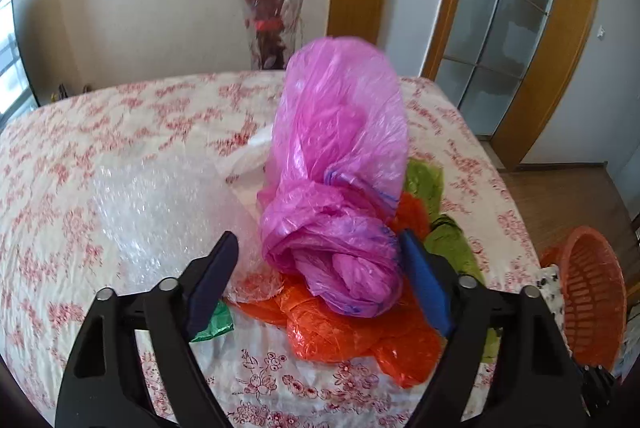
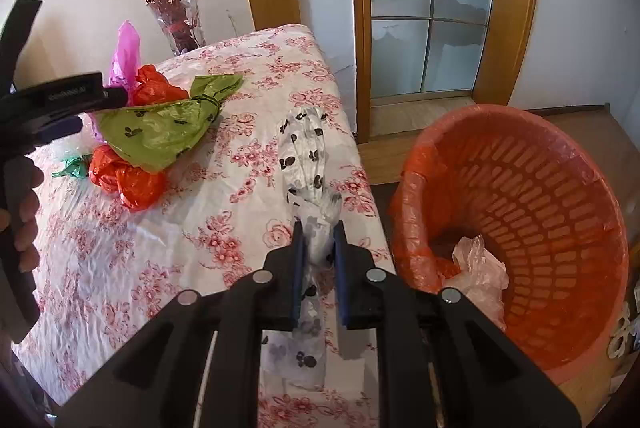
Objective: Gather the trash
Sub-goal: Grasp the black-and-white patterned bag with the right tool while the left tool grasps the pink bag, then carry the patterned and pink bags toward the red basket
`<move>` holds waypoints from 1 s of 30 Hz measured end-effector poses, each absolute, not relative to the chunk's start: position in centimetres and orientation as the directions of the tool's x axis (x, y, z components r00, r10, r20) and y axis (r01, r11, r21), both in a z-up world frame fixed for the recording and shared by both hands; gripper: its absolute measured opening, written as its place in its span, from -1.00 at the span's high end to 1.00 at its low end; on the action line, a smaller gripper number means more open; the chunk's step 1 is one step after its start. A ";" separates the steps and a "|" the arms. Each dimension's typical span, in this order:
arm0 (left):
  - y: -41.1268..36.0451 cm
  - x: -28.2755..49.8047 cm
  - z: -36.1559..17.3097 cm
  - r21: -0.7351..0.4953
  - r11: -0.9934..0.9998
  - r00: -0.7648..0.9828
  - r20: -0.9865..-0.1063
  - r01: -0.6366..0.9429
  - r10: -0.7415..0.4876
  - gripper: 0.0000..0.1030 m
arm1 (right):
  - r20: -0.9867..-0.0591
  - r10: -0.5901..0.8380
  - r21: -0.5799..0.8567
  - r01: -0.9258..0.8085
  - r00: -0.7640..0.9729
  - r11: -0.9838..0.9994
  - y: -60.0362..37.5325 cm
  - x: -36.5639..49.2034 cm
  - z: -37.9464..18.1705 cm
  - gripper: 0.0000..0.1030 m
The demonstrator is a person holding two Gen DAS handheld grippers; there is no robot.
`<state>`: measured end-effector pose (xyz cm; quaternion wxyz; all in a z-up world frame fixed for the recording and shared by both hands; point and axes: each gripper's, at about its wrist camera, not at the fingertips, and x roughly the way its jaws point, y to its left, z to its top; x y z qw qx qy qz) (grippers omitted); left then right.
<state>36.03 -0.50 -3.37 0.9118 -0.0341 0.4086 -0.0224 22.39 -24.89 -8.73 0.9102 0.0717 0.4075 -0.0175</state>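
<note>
A knotted pink plastic bag stands between the open fingers of my left gripper, on a pile of orange bags, a green bag and bubble wrap. In the right wrist view the pile shows at the left: the pink bag, the orange bags, the green bag. My right gripper is shut on a white bag with black spots lying near the table's right edge. The orange basket stands on the floor to the right, holding clear plastic.
The table carries a floral cloth. A glass vase with red branches stands behind it. A glass door with a wooden frame is at the back right. The basket also shows at the right of the left wrist view.
</note>
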 end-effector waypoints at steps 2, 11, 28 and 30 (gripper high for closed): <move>-0.2 36.2 -3.8 -0.099 0.995 0.651 -0.754 0.014 -0.084 -0.13 | -0.745 0.029 0.120 0.091 0.666 0.989 -25.0 22.4 -8.8 0.71; 1.0 35.0 -3.9 -0.176 0.983 0.659 -0.734 0.050 -0.164 0.50 | -0.735 0.033 0.127 0.090 0.678 0.988 -24.9 22.0 -8.3 0.71; 2.0 29.7 1.3 -0.220 0.967 0.742 -0.626 0.126 -0.239 0.60 | -0.652 0.057 0.153 0.057 0.756 0.987 -24.6 19.4 -3.6 0.71; 1.5 28.8 2.2 -0.221 0.964 0.749 -0.612 0.149 -0.256 0.60 | -0.638 0.055 0.156 0.059 0.768 0.986 -24.9 18.8 -3.0 0.71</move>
